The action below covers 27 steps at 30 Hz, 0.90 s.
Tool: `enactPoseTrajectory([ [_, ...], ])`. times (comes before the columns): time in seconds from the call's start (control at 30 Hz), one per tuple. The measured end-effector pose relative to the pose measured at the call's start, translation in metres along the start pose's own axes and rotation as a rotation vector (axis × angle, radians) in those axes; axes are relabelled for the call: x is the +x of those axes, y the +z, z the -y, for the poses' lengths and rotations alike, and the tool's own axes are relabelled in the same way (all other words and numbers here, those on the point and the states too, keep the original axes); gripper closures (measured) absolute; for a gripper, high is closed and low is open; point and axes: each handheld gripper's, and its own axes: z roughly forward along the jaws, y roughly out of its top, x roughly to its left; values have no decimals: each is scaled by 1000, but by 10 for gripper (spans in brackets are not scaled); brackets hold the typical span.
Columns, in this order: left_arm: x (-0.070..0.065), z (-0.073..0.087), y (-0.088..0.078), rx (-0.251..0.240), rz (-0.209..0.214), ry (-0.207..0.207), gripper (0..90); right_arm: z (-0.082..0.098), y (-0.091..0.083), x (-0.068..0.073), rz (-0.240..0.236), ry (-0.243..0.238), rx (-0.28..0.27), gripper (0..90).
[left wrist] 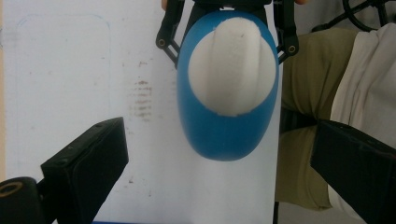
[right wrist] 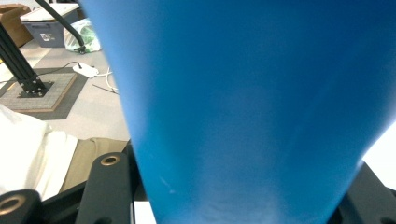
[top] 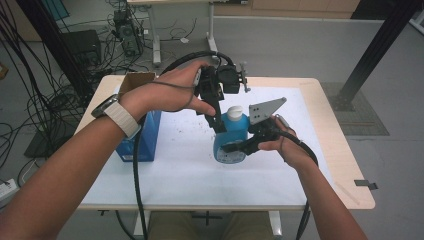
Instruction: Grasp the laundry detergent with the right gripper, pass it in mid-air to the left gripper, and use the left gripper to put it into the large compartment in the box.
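One blue bottle (top: 231, 142) with one white cap (top: 235, 110) stands mid-table; my right gripper (top: 239, 148) pinches its body. My left gripper (top: 218, 120) hovers spread over the cap. One blue box (top: 146, 137) sits left.

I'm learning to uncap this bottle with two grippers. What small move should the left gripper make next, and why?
Probably lower the left gripper and close it on the white cap. Its jaws stand open above the cap without touching it, while the right gripper already clamps the blue bottle upright on the table.
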Motion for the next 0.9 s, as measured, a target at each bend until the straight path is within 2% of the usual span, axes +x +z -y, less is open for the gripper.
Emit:
enactPoseTrajectory([
  [0.27,0,-2,3,-5,17,2,47,-2,2,-1,-7,3,0,430],
  [0.9,0,-7,7,-8,24,7,50,-4,7,-1,-14,2,10,430],
])
